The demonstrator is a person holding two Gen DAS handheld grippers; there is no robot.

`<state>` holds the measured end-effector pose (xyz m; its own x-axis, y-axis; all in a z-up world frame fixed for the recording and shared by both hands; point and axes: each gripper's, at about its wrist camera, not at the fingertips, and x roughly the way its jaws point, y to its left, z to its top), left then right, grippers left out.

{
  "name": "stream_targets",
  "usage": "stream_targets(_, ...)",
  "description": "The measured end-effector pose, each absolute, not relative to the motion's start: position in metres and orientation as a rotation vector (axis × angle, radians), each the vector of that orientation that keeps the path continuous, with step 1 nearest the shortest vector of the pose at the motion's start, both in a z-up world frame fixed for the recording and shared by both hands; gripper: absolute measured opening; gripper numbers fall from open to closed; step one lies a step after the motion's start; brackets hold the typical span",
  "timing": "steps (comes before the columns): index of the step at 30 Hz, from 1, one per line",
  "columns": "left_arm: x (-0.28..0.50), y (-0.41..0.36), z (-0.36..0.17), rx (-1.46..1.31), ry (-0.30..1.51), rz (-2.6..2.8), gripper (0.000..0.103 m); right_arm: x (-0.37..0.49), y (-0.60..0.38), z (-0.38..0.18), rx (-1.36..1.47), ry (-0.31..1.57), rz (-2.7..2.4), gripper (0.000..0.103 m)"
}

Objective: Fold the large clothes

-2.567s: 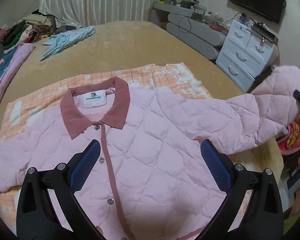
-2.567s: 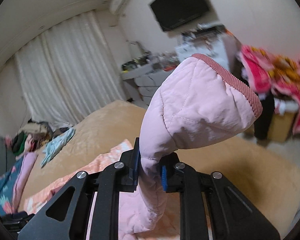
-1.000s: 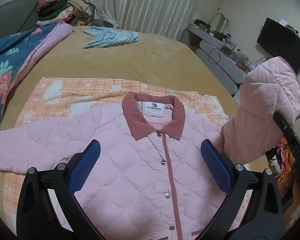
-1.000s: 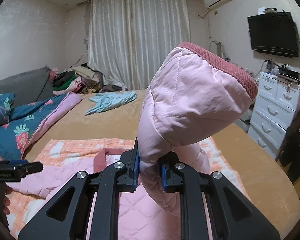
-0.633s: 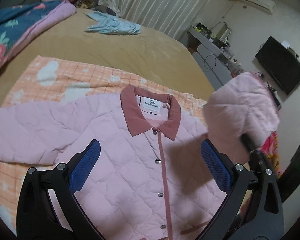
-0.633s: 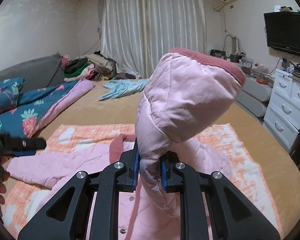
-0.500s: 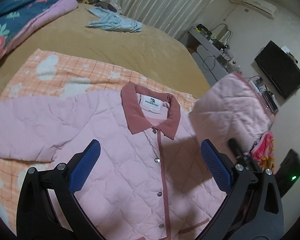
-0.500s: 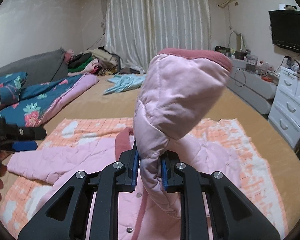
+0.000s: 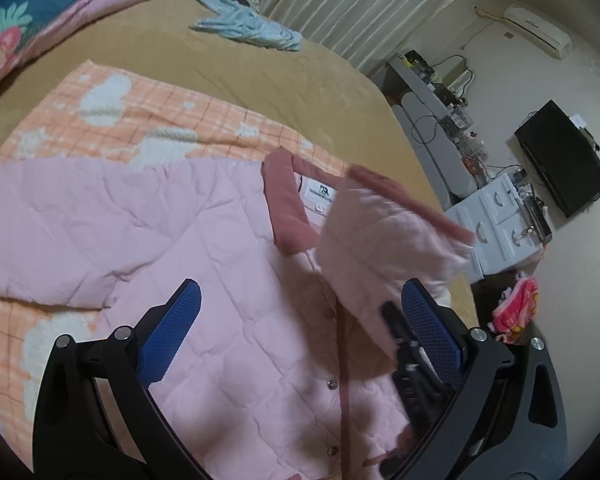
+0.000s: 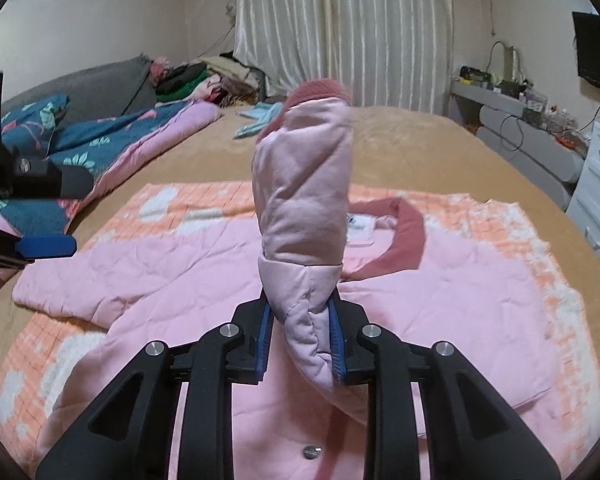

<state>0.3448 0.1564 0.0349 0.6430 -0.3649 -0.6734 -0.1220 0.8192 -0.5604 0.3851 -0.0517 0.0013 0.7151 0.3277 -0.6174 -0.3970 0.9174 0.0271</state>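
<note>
Pink quilted jacket (image 10: 204,304) lying front-up, buttoned, on an orange checked blanket (image 10: 540,240) spread over the tan bed (image 10: 420,136), collar toward the far side. Right gripper (image 10: 300,340): pads pressed together on the right sleeve (image 10: 304,200), which stands up from the jaws with its dark-pink cuff (image 10: 320,90) uppermost, held above the chest of the garment. Left gripper (image 9: 296,332): fingers spread wide and holding nothing, poised over the lower front beside the button placket (image 9: 342,360). The other sleeve (image 9: 44,232) lies flat, extended to the left.

Handling, as judged: the padded cloth is soft and light yet bulky; it holds broad creases rather than sharp ones and tends to spring open, so a folded sleeve likely needs pressing flat. The smooth shell may slip between narrow pads. The cuff band and sleeve seam, being firmer, appear the better holds; a pinch mid-panel gathers only the outer layer.

Surroundings: a floral quilt (image 10: 100,136) along the left edge of the bed, a light-blue garment (image 9: 252,32) at the far side, a heap of clothes (image 10: 204,76) by the curtain, white drawers (image 9: 496,224) to the right. None touches the jacket. The loose blanket beneath could be dragged along with the fold.
</note>
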Motion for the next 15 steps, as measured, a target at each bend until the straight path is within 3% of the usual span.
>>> stream_targets(5,0.348,0.159,0.016,-0.655,0.898,-0.155,0.094,0.383,-0.032,-0.020,-0.133,0.698,0.453,0.036)
stream_targets(8,0.348,0.160,0.006,-0.665,0.915,-0.152,0.094,0.379,-0.017,-0.033,-0.135,0.722,0.505,0.048)
stream_targets(15,0.348,0.161,-0.018,-0.679,0.963,-0.124,0.094,0.356,-0.010,-0.049,-0.141,0.795,0.622,0.087)
